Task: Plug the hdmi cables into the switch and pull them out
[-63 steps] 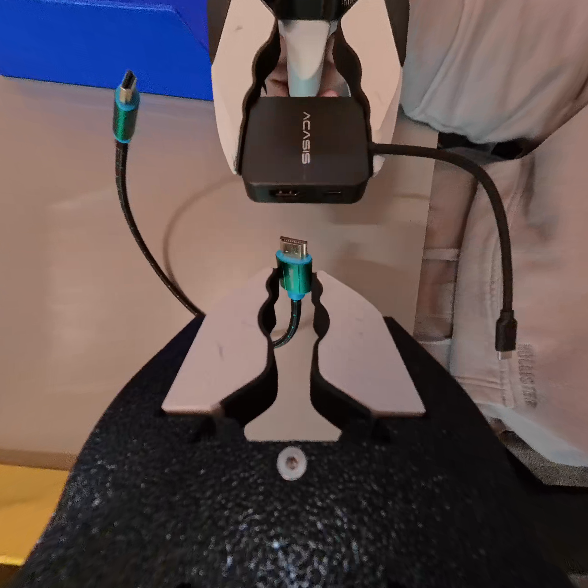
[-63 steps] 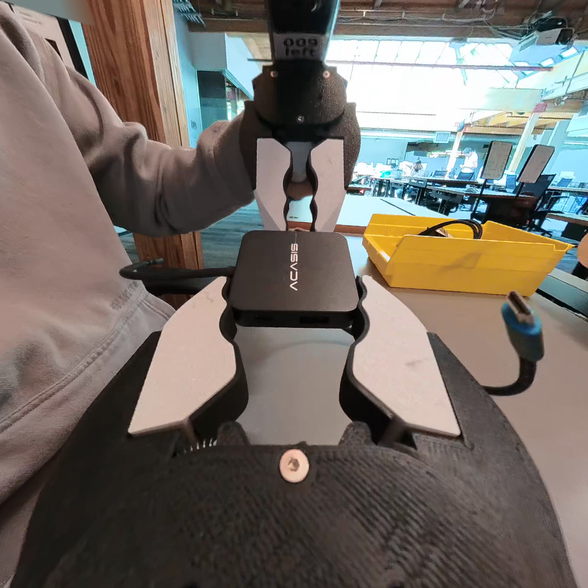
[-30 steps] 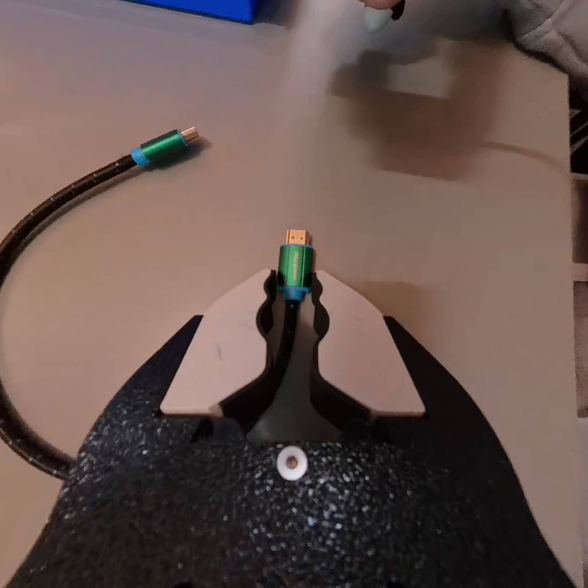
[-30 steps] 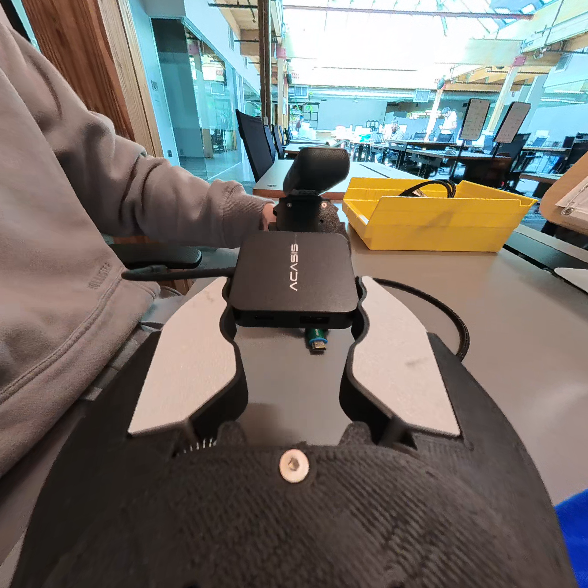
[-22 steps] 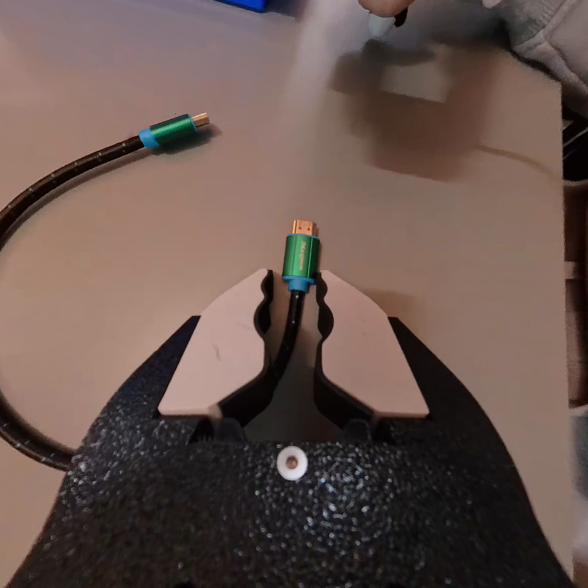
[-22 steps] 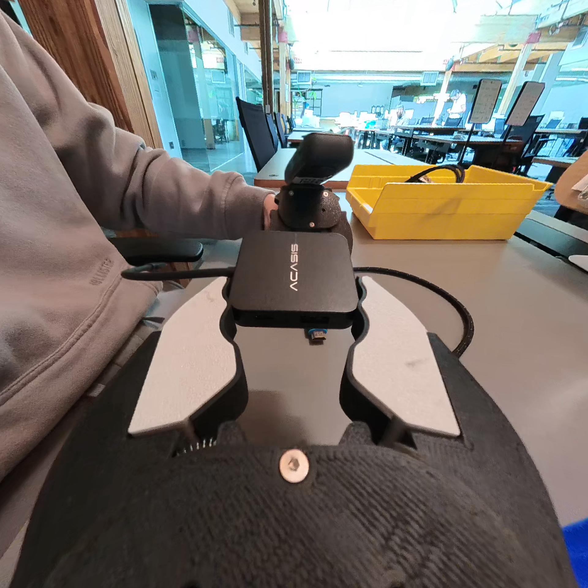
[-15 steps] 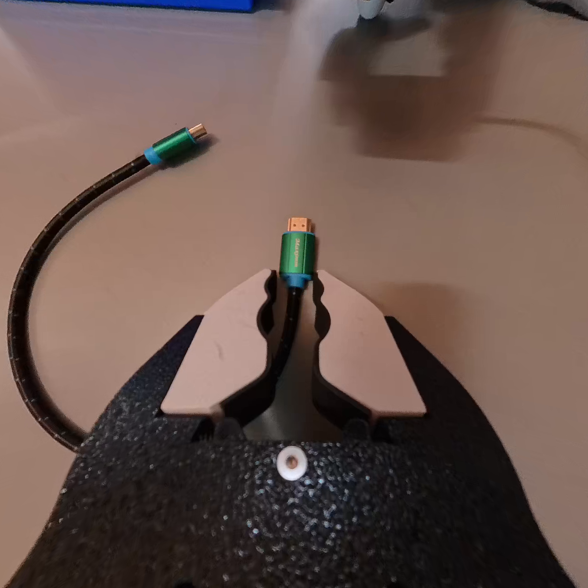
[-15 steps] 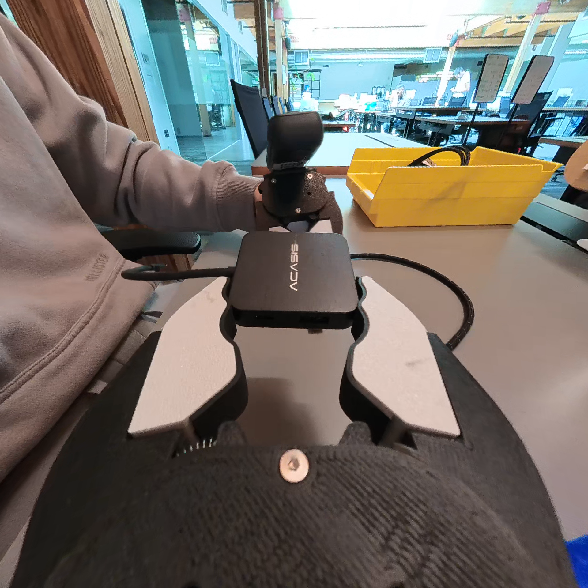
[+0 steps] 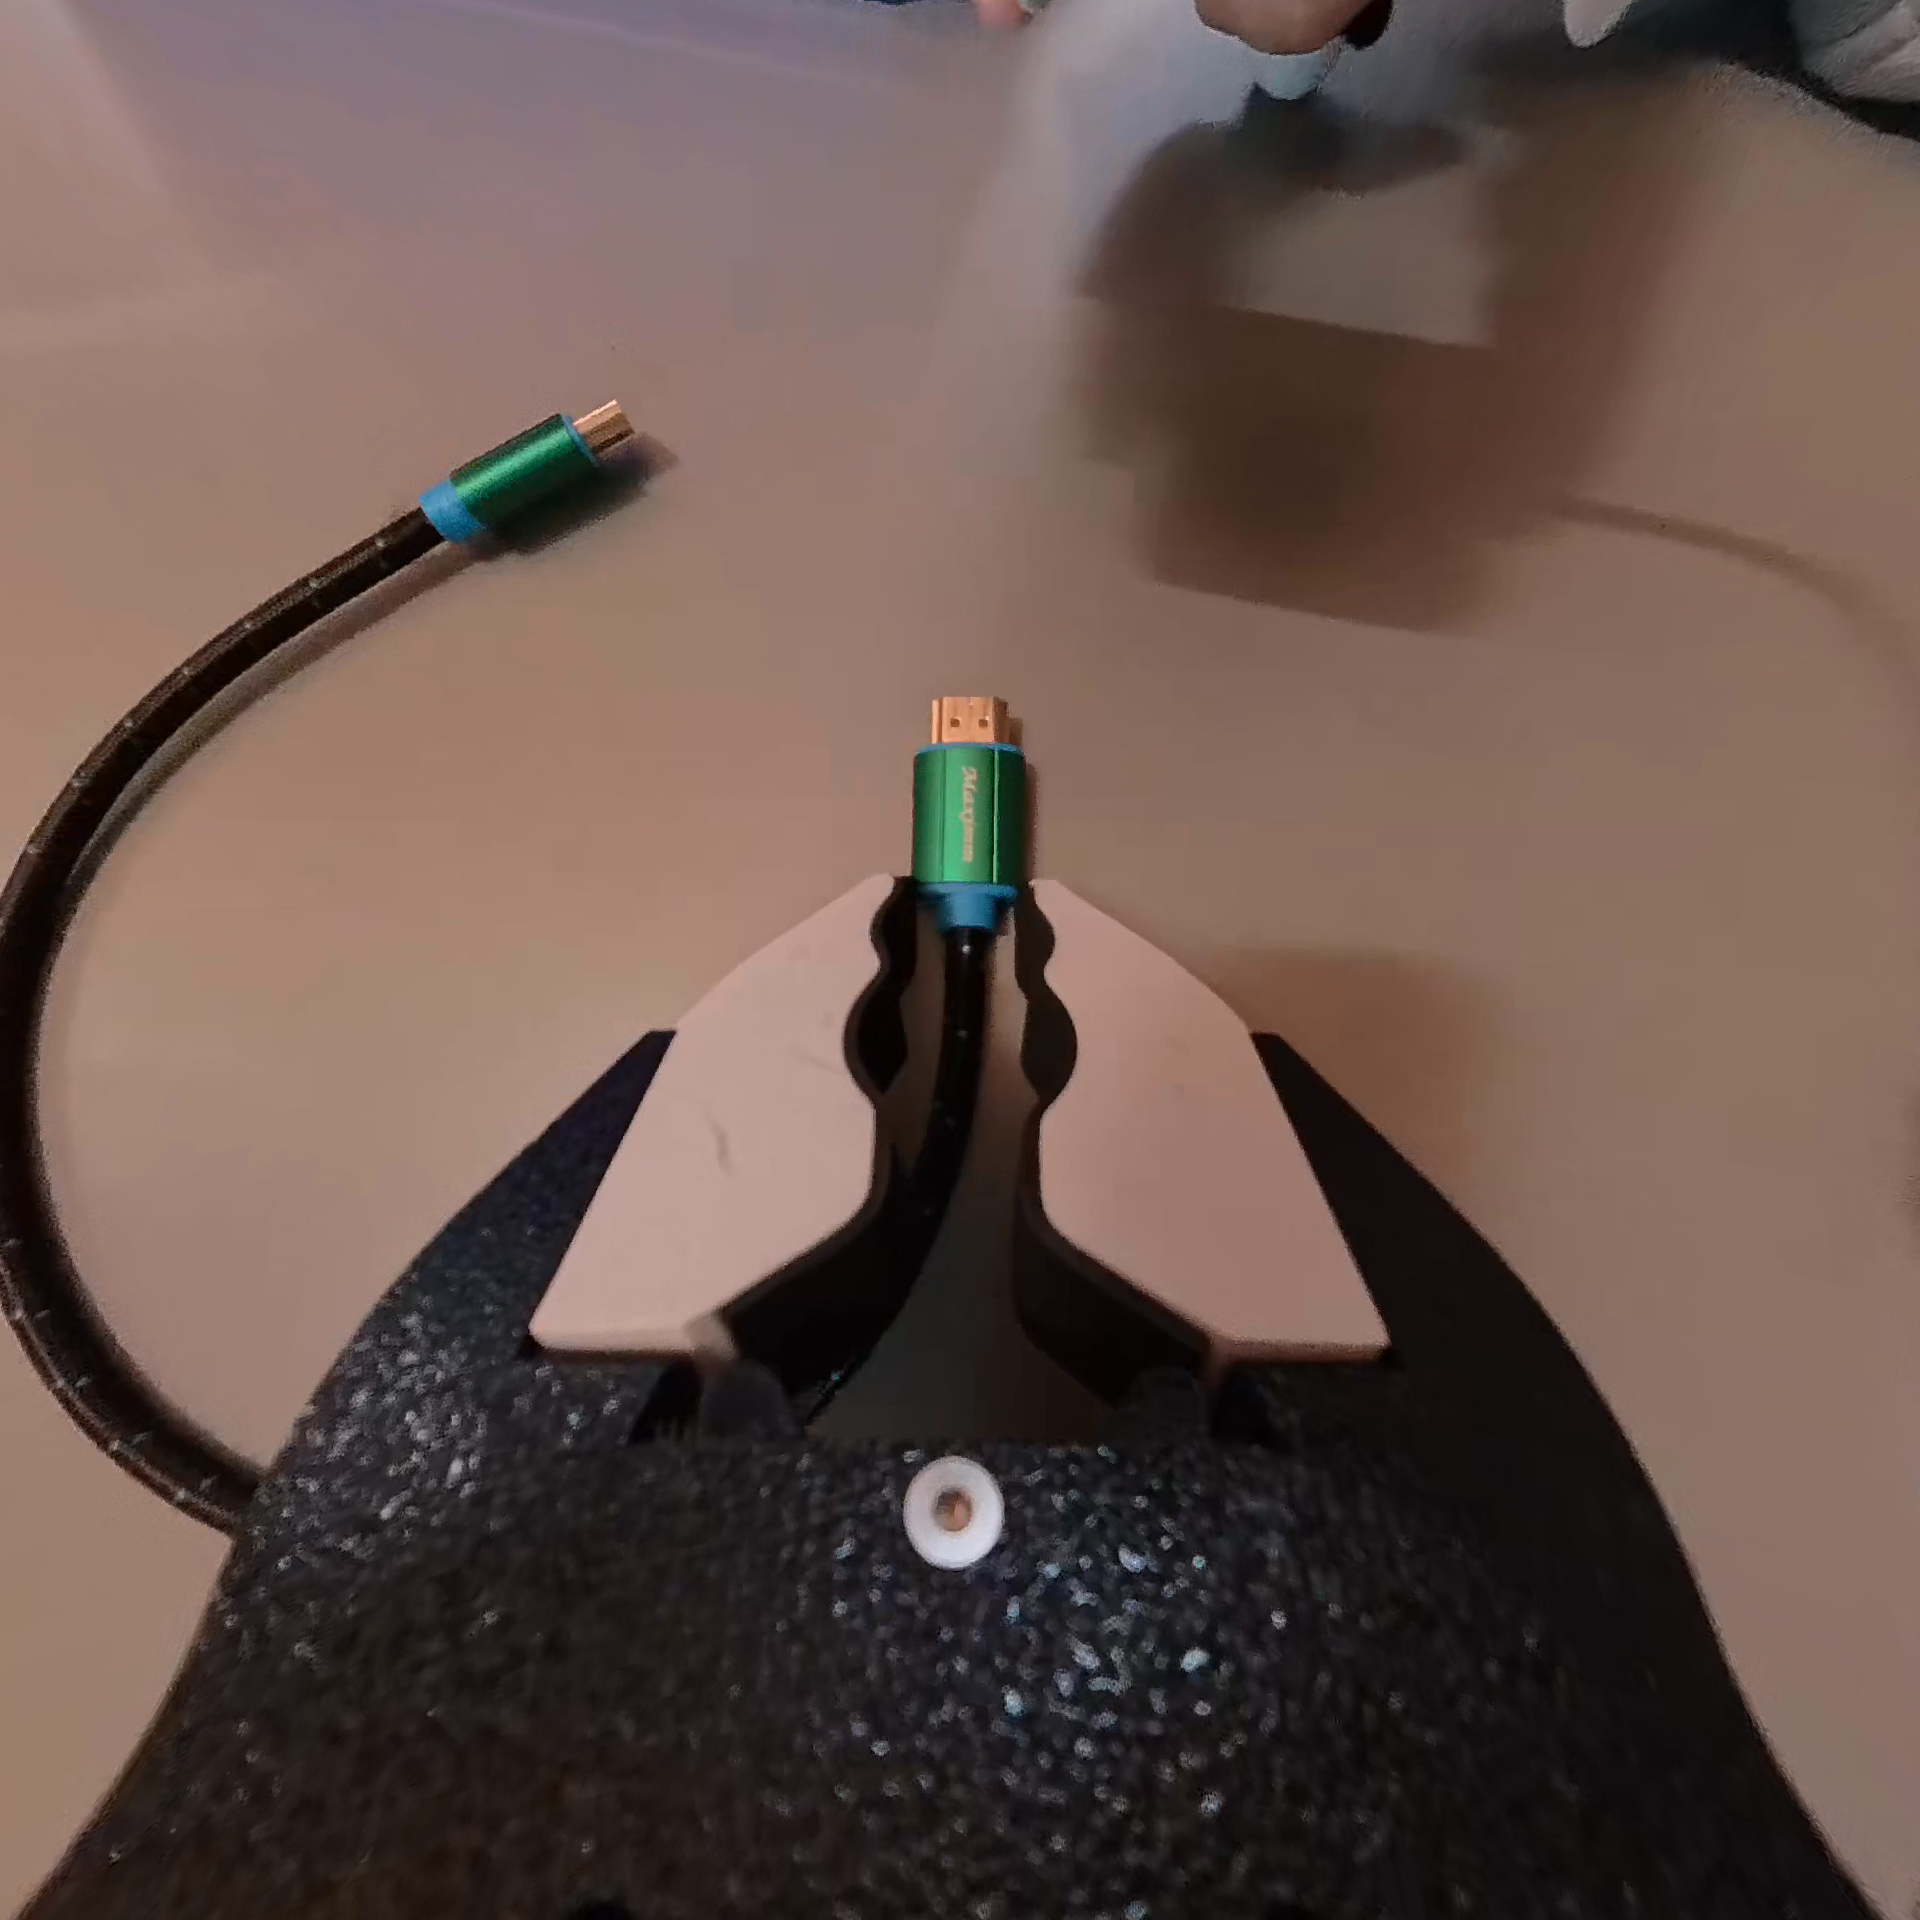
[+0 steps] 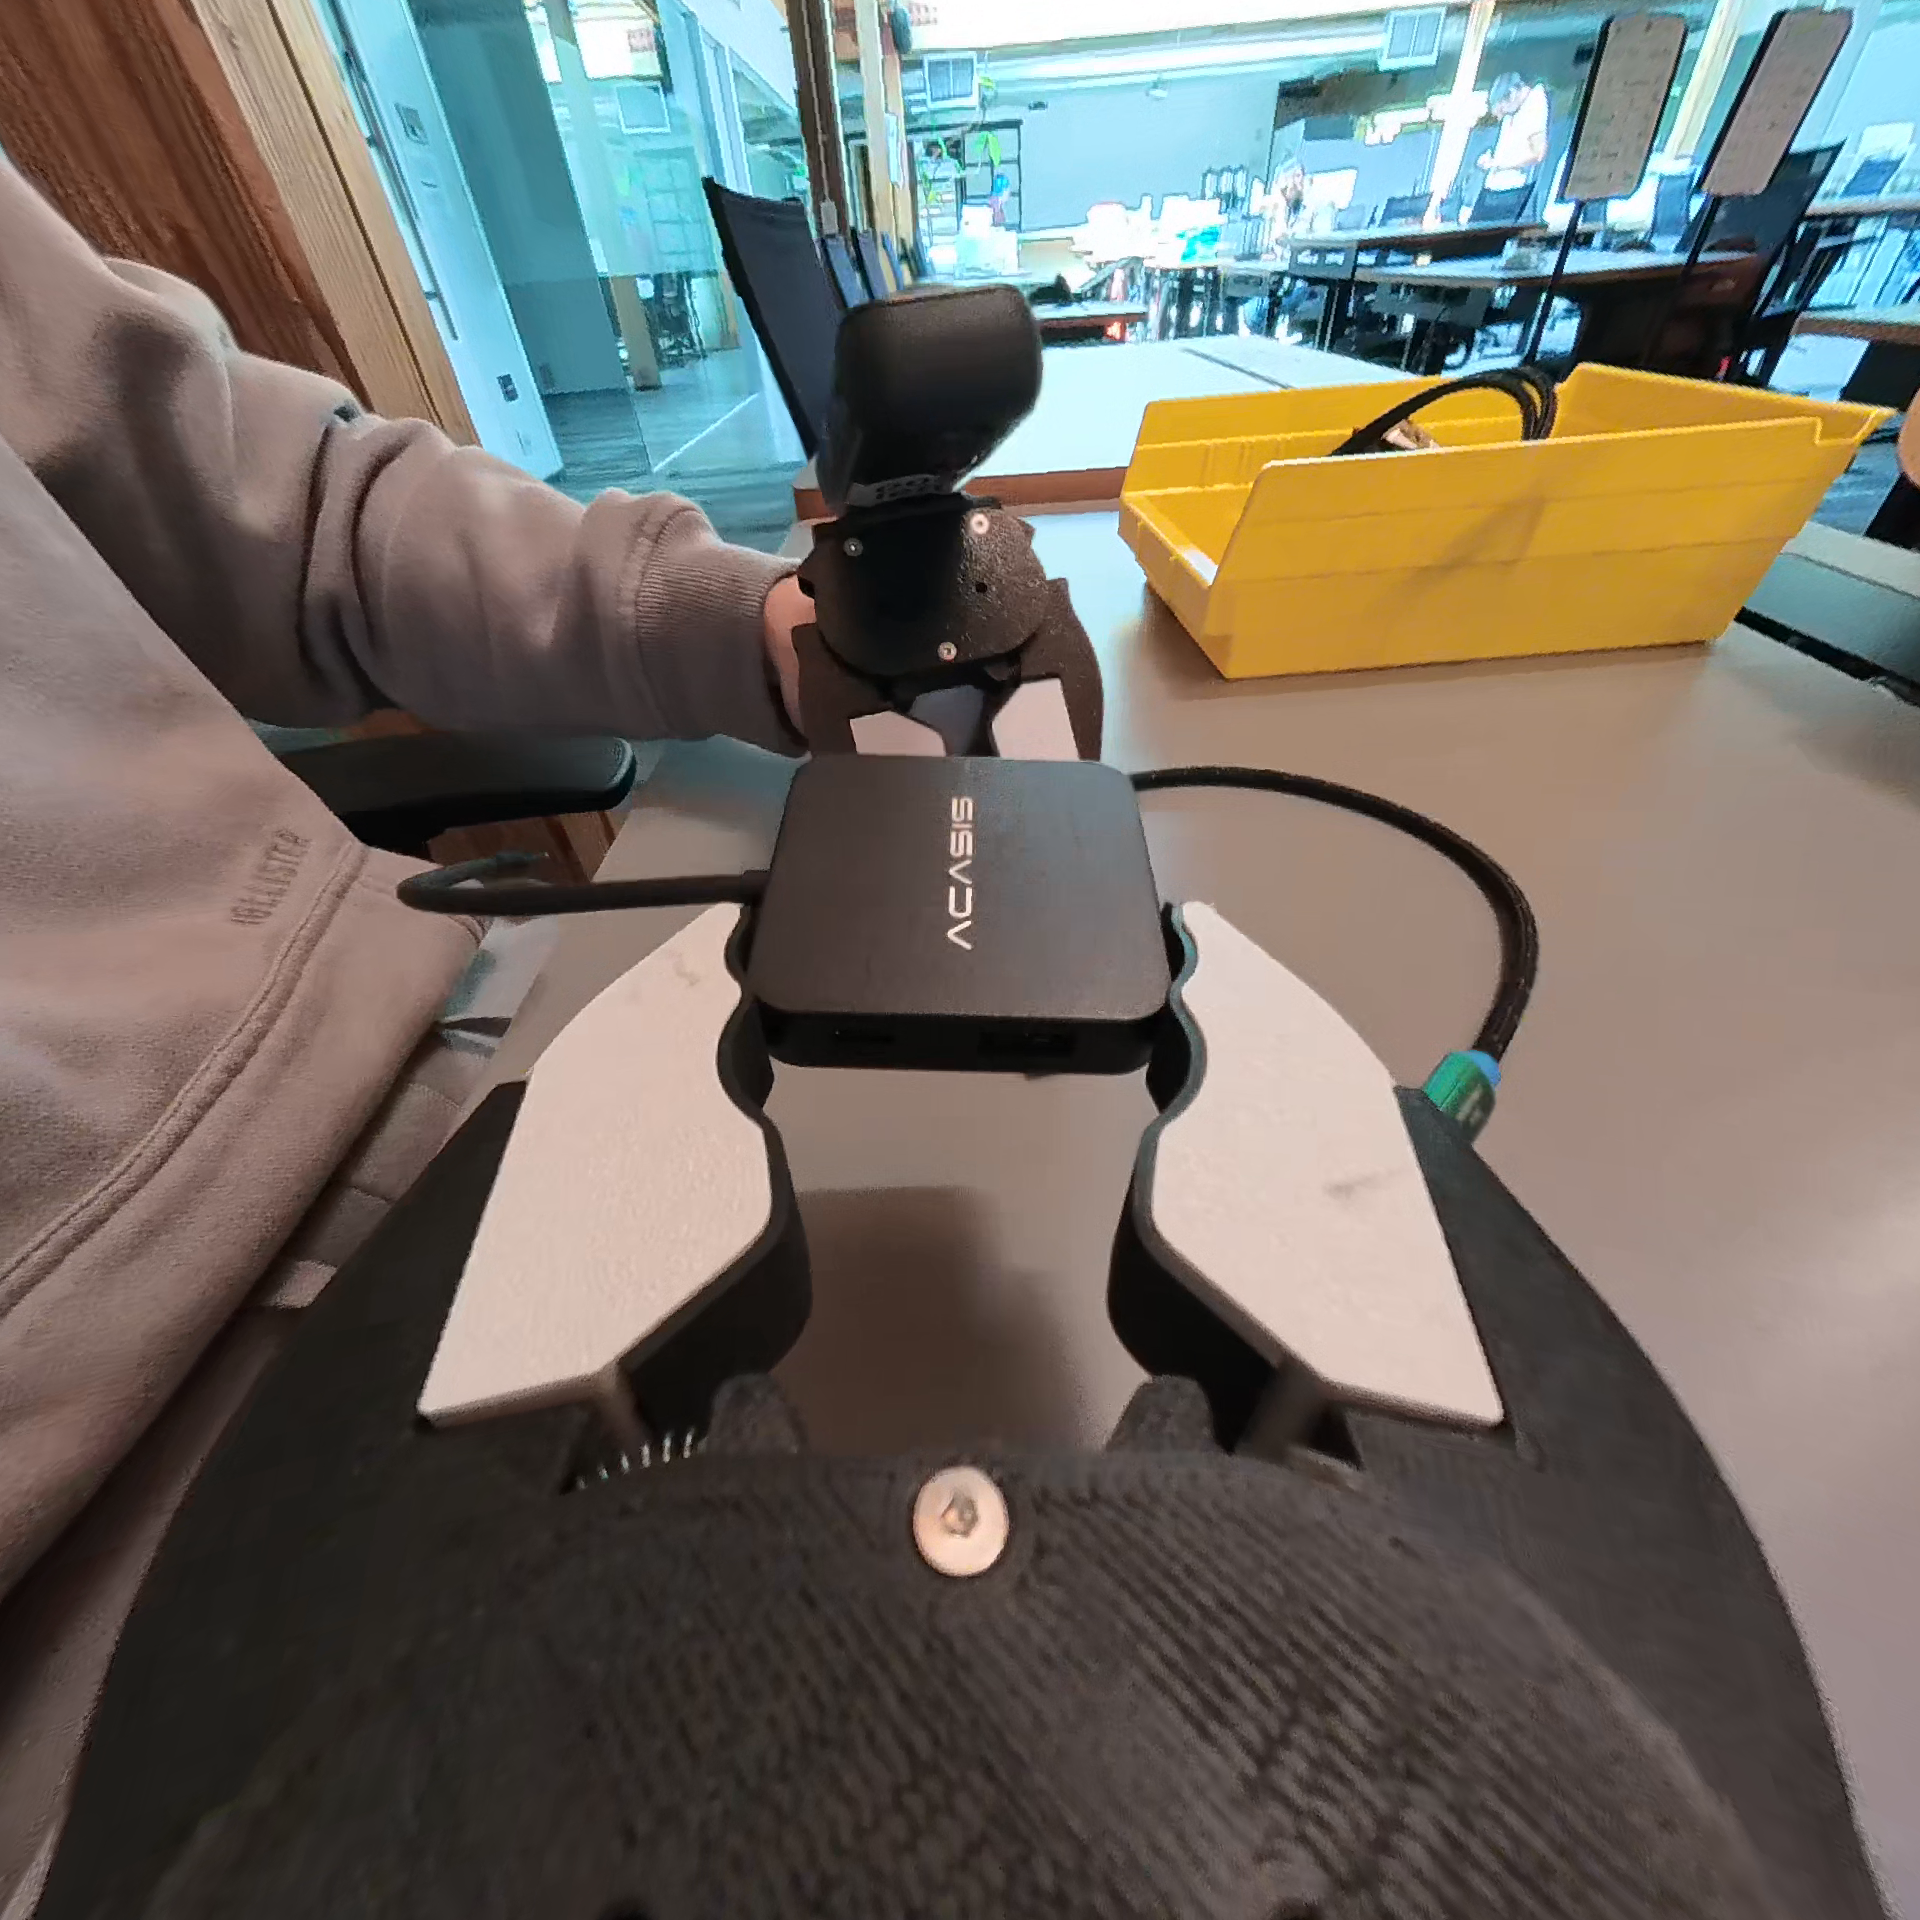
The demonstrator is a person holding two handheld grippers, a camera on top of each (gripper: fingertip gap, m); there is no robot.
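Observation:
My left gripper [image 9: 966, 894] is shut on a black braided HDMI cable [image 9: 73, 935] at the blue collar of its green plug [image 9: 971, 821]. The gold tip points forward, low over the grey table [image 9: 1455, 1039]. The cable's other green plug [image 9: 514, 473] lies on the table to the left. My right gripper [image 10: 961, 920] is shut on the black square switch [image 10: 956, 894] and holds it flat, just above the table. The left gripper [image 10: 935, 717] sits right behind the switch. Nothing is plugged into the ports facing me. The free plug [image 10: 1460, 1091] lies beside my right finger.
The switch's own thin black lead [image 10: 520, 894] hangs off to the left, toward the person's grey sleeve [image 10: 416, 582]. A yellow bin [image 10: 1455, 540] with cables stands at the back right. A blurred shape and its shadow [image 9: 1351, 468] fill the upper right of the left wrist view.
Both grippers have come down from mid-air to the table. The plug has moved away from the switch port it was facing. The cable's free end now lies on the table.

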